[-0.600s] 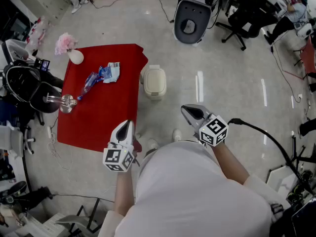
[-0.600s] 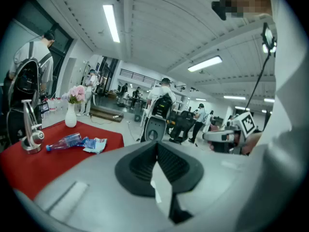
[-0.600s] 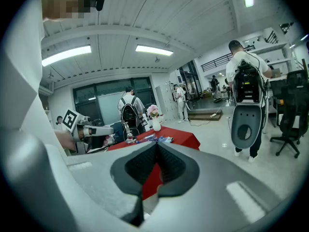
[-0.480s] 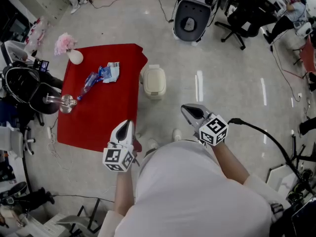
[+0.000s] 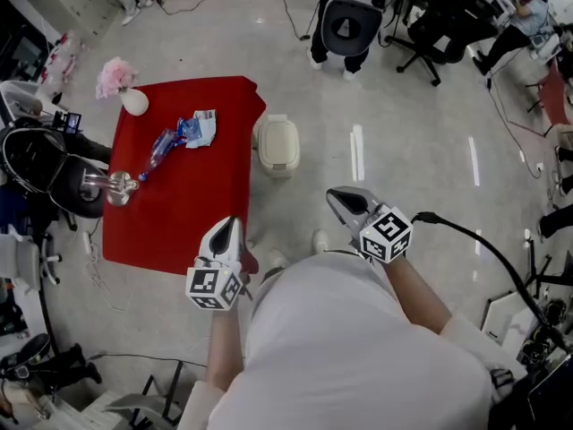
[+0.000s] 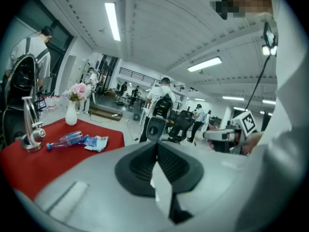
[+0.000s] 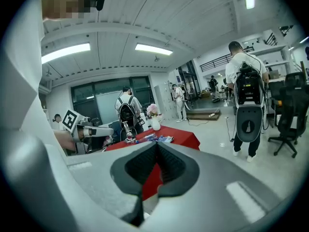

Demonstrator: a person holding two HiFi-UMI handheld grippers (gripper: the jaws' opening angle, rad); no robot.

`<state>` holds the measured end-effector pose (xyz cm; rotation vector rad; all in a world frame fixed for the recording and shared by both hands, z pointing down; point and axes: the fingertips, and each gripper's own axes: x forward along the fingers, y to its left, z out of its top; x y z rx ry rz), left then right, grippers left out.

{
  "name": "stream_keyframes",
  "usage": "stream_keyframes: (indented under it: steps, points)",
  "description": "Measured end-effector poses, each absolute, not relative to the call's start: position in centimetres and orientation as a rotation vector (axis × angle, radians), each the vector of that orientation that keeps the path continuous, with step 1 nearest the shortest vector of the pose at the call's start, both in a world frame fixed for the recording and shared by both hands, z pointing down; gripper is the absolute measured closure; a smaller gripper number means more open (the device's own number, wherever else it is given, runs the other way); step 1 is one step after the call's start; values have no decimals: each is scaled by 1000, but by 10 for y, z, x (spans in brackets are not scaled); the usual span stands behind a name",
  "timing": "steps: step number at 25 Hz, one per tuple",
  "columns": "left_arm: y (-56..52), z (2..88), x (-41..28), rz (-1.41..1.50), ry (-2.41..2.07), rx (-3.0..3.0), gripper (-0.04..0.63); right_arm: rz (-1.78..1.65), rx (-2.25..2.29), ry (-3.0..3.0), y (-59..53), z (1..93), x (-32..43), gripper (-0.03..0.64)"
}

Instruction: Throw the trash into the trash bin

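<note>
On the red worktop (image 5: 188,206), wrapper (image 5: 204,129) and bottle (image 5: 161,149) lie untouched; left gripper (image 5: 229,227) and right gripper (image 5: 340,198) are closed, empty. Approach step: next, open one and reach the wrapper

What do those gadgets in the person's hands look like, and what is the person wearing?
Each is a pale grey, beak-shaped tool: the left gripper and the right gripper. Both have black ribbed pads inside and carry a white cube with black square markers. A black cable trails from the right one. The person wears a white top.
</note>
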<state>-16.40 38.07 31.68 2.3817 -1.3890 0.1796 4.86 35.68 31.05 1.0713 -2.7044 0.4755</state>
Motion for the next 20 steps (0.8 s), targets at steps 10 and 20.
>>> stream_keyframes:
  steps: [10, 20]
  points:
    - [394, 331, -199, 214, -1357, 2389, 591, 446, 1097, -2669, 371, 316, 19, 617]
    - [390, 333, -220, 212, -1343, 2404, 591, 451, 1128, -2650, 380, 317, 2, 617]
